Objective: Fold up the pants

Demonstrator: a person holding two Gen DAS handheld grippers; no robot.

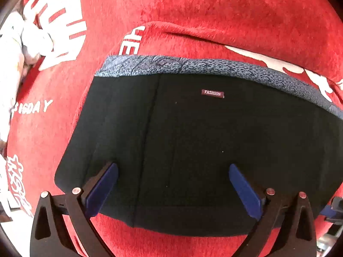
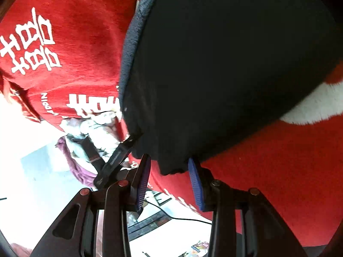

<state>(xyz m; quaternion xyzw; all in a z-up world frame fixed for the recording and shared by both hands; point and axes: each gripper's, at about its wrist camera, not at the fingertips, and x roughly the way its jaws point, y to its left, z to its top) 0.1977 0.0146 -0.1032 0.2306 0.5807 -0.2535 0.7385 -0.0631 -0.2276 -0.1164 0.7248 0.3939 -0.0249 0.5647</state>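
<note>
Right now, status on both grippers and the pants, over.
Left gripper open above the folded black pants, not gripping. Right gripper open at a pants corner. Pants lie on red blanket; nothing blocking.

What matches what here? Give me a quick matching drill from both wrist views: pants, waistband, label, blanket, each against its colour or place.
Column one:
1. pants
2. waistband
3. label
4. blanket

Column two:
A. red with white print, under everything
B. black, folded flat
C. grey-blue speckled strip along the pants' far edge
D. small maroon tag reading FASHION

Pairs: 1-B, 2-C, 3-D, 4-A
</note>
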